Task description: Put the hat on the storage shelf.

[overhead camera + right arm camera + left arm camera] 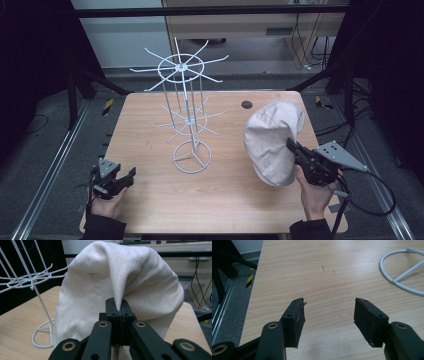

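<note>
Cap (272, 140), a pale cloth one, hangs over the right side of the table (150, 200), lifted clear of the wood; the right gripper (291, 146) has its jaws pressed together on a pinched fold of the fabric; the left gripper (328, 312) rests low near the table's left front corner, jaws wide apart with nothing between them; a white wire rack (187, 115) stands mid-table, well apart from the cap.

One cream cloth cap (274, 140) is in sight, and one white wire rack (186, 115) with two tiers of spokes and one ring base. There are two claws: the left claw (121, 179) and the right claw (291, 146). One wooden bench (150, 130) carries them, with one dark round hole (247, 105).
</note>
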A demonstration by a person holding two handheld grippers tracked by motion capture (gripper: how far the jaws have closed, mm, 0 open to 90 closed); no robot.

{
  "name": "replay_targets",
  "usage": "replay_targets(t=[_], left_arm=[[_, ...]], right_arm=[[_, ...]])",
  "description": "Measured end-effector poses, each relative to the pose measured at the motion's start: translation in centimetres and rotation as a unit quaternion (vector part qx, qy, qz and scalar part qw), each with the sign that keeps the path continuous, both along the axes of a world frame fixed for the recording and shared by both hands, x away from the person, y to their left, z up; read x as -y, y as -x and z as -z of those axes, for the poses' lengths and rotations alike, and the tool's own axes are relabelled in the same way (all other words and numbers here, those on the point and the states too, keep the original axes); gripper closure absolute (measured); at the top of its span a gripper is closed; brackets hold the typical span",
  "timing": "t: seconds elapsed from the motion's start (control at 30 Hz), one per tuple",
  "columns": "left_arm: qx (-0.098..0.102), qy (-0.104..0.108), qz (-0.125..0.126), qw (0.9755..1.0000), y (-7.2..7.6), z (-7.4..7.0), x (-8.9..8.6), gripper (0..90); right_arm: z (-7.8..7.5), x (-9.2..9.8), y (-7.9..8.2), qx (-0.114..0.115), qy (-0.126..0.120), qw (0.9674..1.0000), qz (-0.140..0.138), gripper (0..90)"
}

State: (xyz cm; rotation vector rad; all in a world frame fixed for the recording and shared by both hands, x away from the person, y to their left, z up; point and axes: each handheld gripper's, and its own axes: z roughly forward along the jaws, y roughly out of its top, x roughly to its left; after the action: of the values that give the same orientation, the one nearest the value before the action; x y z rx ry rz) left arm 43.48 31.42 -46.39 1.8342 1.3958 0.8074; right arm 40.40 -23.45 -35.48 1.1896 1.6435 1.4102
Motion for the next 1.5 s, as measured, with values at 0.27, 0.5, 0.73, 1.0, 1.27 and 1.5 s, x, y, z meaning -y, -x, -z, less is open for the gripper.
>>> replay_targets(t=[0.27, 0.5, 0.73, 1.0, 1.27, 1.5], left_arm=[[-0.002, -0.001, 0.001, 1.0, 0.0, 0.1, 0.0, 41.3], [-0.002, -0.001, 0.0, 1.0, 0.0, 0.0, 0.0, 41.3], [-0.002, -0.001, 0.0, 1.0, 0.0, 0.1, 0.0, 41.3], [-0.003, -0.002, 0.0, 1.0, 0.0, 0.1, 0.0, 41.3], [-0.002, -0.002, 0.0, 1.0, 0.0, 0.1, 0.0, 41.2], [-0.002, -0.001, -0.001, 1.0, 0.0, 0.1, 0.0, 41.3]], right_arm=[[-1.5, -0.1, 0.4, 0.036, -0.001, 0.9994, 0.002, 89.3], [-3.0, -0.5, 0.7, 0.061, 0.009, 0.9981, 0.0, 89.3], [-4.3, -0.6, 1.0, 0.092, 0.009, 0.9957, -0.005, 89.4], [-5.4, -1.1, 1.3, 0.119, 0.008, 0.9927, -0.019, 89.3], [-6.8, -1.6, 1.6, 0.144, 0.0, 0.9891, -0.032, 89.4], [-8.3, -2.2, 2.0, 0.166, 0.0, 0.9851, -0.044, 89.4]])
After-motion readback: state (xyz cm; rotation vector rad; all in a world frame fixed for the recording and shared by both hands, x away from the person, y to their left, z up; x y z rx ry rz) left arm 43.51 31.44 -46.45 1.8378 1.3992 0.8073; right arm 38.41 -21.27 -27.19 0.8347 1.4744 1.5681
